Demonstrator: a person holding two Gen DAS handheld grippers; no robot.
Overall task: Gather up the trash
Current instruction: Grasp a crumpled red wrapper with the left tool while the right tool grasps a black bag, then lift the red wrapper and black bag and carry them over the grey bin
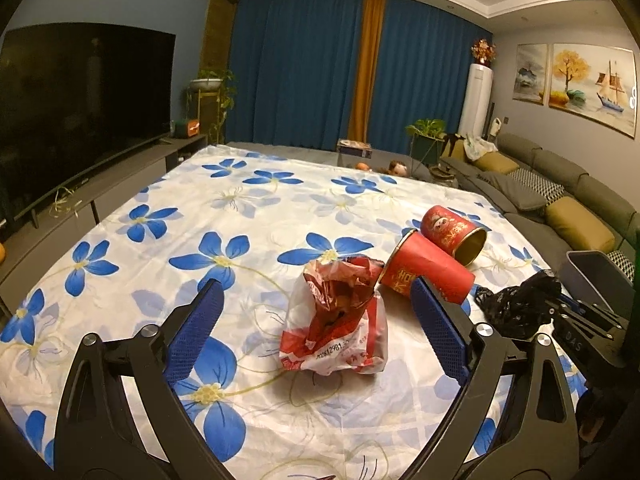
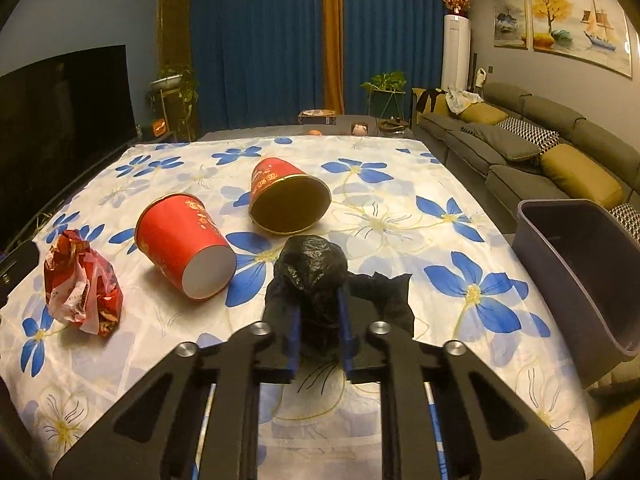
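A table under a white cloth printed with blue flowers (image 2: 400,216) carries four pieces of rubbish. The right gripper (image 2: 320,312) has its blue-padded fingers (image 2: 294,332) pinched onto a crumpled black plastic bag (image 2: 314,264), which bulges out beyond the tips and trails a flap to the right on the cloth. In the left wrist view the same black bag (image 1: 516,304) sits at the near right, close to a grey plastic bin (image 1: 600,276) at the table's right edge. In the right wrist view the bin (image 2: 560,252) stands open, just right of the bag.

The left gripper (image 1: 320,312) holds its fingers (image 1: 196,332) spread wide, with a crumpled red-and-white plastic wrapper (image 1: 340,320) lying on the cloth between them, touched by neither pad. Just beyond the wrapper, to the right, lies a red paper cup (image 1: 428,272) on its side, and a red cylindrical tin with a gold rim (image 1: 452,232) lies tipped over farther off, beside the cup.
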